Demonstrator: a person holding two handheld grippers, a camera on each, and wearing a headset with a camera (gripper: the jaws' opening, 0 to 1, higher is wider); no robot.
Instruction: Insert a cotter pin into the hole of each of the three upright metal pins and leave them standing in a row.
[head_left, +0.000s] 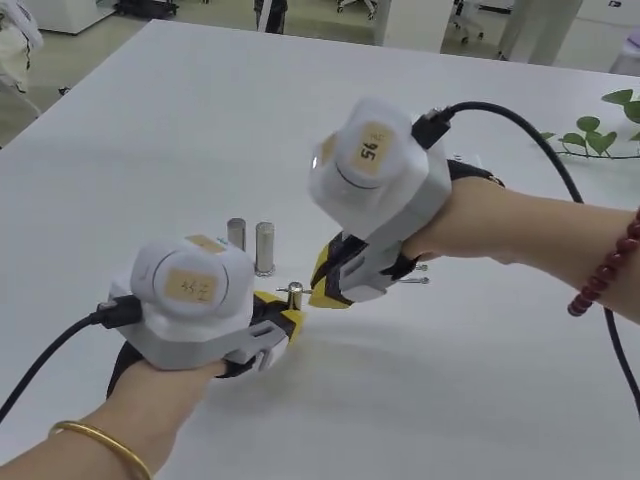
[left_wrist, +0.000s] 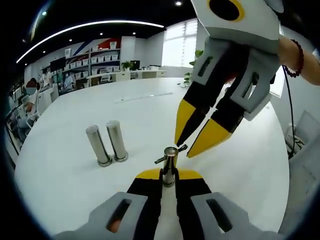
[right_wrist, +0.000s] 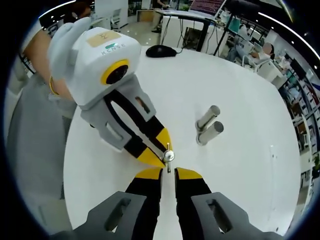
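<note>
Grips with the left tool (left_wrist: 169, 175), jaws closed on the lower shaft of one metal pin (left_wrist: 170, 161), standing it upright on the worktop (head_left: 450, 400), probably to steady it and leave the cross-hole near the top exposed. Shows a cotter pin (left_wrist: 160, 160) already through that hole, sticking out both sides.

Meets it from the opposite side with the right tool (right_wrist: 168, 174), jaws narrow and straddling the cotter pin's looped end; cannot tell if pinching or just off it. Angles down tips-first, likely for pushing the pin home along the hole's line.

Leaves the pair of bare metal pins (left_wrist: 116, 140) upright side by side, near but apart from the held one, beyond the left tool's tips. Risks knocking them with a sweep toward them, by judgement.

Puts what look like loose cotter pins (head_left: 415, 275) just behind the right tool. Offers open white surface all round, edges well apart, plant sprig (head_left: 600, 135) far off to the right.
</note>
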